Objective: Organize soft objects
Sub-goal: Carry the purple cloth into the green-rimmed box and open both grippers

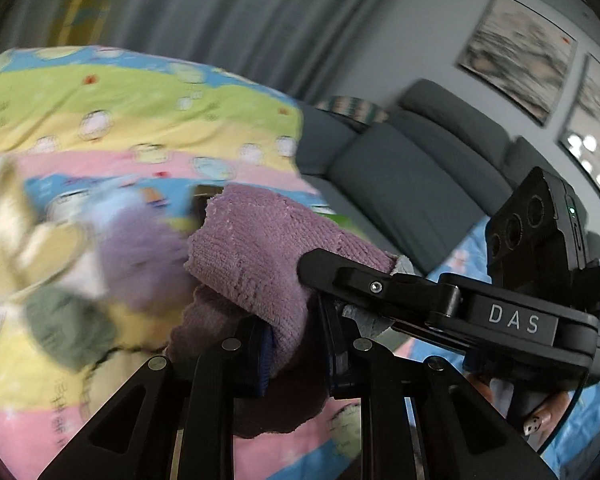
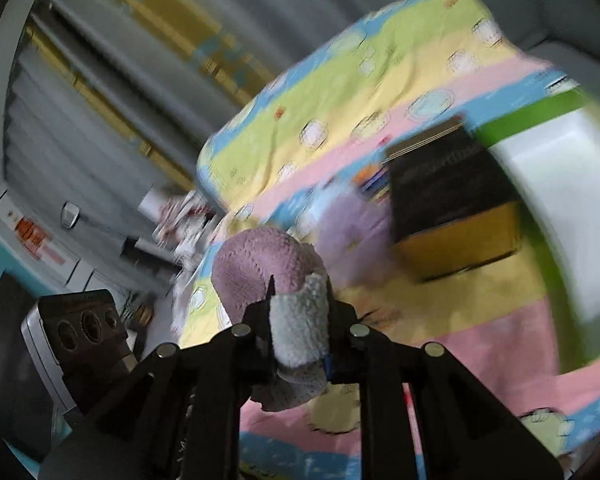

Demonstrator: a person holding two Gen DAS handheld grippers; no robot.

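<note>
A purple knitted cloth (image 1: 252, 248) with a pale grey-blue underside hangs between both grippers, above a colourful striped blanket (image 1: 120, 112). My left gripper (image 1: 296, 340) is shut on one end of it. From the right, my right gripper (image 1: 340, 280) clamps the other end. The right wrist view shows the cloth (image 2: 256, 256) bunched up in the right gripper (image 2: 300, 328), pale side toward the camera. The left gripper's body (image 2: 80, 328) shows at the lower left there. Several blurred soft items lie on the blanket: cream (image 1: 16, 216), lilac (image 1: 140, 256) and grey-green (image 1: 68, 328).
A black and yellow box (image 2: 452, 208) sits on the blanket (image 2: 340, 92), with a white and green bin (image 2: 560, 200) to its right. A grey sofa (image 1: 412, 168) and grey curtains (image 1: 220, 20) stand behind. A hand (image 1: 540, 420) grips the right gripper's handle.
</note>
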